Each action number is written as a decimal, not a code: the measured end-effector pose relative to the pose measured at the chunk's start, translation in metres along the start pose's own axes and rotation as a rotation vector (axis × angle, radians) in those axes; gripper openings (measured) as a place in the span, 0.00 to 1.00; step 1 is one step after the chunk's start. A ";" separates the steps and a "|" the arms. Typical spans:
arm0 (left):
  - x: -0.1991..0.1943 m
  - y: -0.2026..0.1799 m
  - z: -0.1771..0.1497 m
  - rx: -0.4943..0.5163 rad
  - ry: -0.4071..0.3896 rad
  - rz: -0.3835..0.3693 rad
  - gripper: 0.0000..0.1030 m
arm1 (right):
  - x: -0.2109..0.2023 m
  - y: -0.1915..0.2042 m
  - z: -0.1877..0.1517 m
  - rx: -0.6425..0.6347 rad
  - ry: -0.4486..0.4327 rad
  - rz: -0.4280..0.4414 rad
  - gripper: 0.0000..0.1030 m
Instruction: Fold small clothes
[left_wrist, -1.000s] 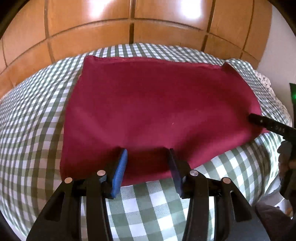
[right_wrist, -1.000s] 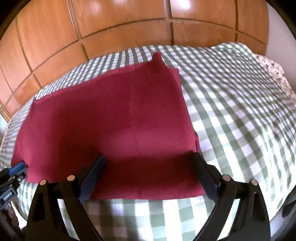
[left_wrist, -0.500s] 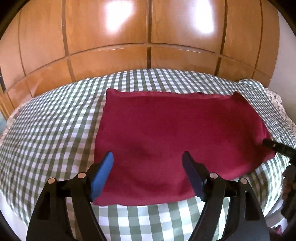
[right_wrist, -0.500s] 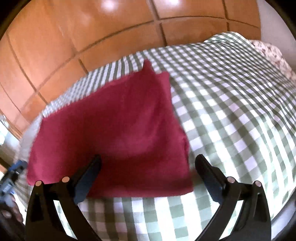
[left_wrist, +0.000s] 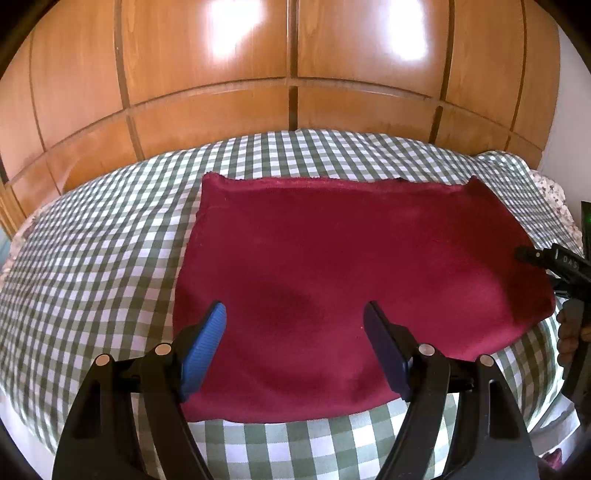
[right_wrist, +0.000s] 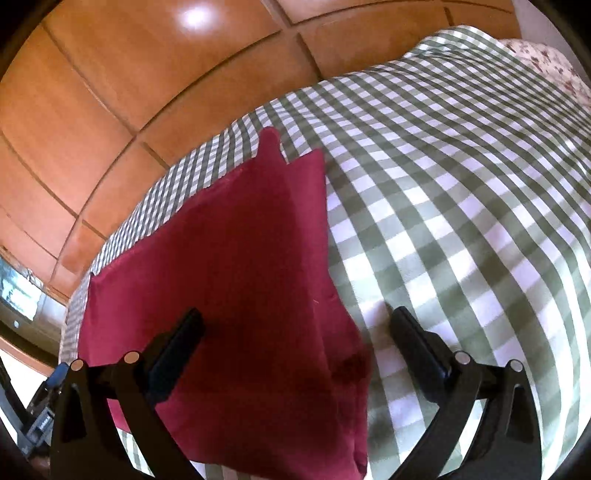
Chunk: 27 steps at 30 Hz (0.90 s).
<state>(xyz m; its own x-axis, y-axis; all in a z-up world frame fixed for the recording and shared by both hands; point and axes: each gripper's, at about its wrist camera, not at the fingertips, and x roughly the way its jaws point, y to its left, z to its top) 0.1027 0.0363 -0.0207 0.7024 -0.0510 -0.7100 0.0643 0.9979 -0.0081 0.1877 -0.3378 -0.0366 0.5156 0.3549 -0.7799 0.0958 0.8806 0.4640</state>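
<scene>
A dark red folded garment (left_wrist: 351, 280) lies flat on the green-and-white checked bed cover (left_wrist: 92, 258). It also shows in the right wrist view (right_wrist: 236, 266), with a small flap sticking out at its far corner. My left gripper (left_wrist: 295, 321) is open and empty, held above the garment's near edge. My right gripper (right_wrist: 295, 328) is open and empty, above the garment's right edge. The right gripper's tip shows at the right edge of the left wrist view (left_wrist: 554, 258). The left gripper shows at the lower left of the right wrist view (right_wrist: 48, 398).
A wooden panelled wardrobe (left_wrist: 288, 66) stands right behind the bed. A floral pillow (right_wrist: 543, 55) lies at the far right of the bed. The checked cover (right_wrist: 461, 184) spreads to the right of the garment.
My left gripper opened wide and drew back and up from the garment's near edge. My right gripper swung and tilted toward the garment's right edge. The garment lies still.
</scene>
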 end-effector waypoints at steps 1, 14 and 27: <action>0.001 0.000 0.000 -0.004 0.004 -0.001 0.73 | 0.001 0.002 0.000 -0.006 0.005 0.001 0.91; 0.033 0.009 -0.005 -0.057 0.097 -0.055 0.73 | 0.000 0.036 0.012 -0.088 0.076 0.012 0.30; 0.020 0.066 -0.005 -0.306 0.083 -0.373 0.57 | -0.004 0.179 0.003 -0.291 0.084 0.238 0.21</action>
<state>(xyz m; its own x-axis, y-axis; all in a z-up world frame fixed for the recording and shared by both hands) 0.1170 0.1012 -0.0392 0.6115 -0.4161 -0.6730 0.0804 0.8788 -0.4704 0.2058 -0.1822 0.0507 0.4215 0.5741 -0.7019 -0.2703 0.8184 0.5071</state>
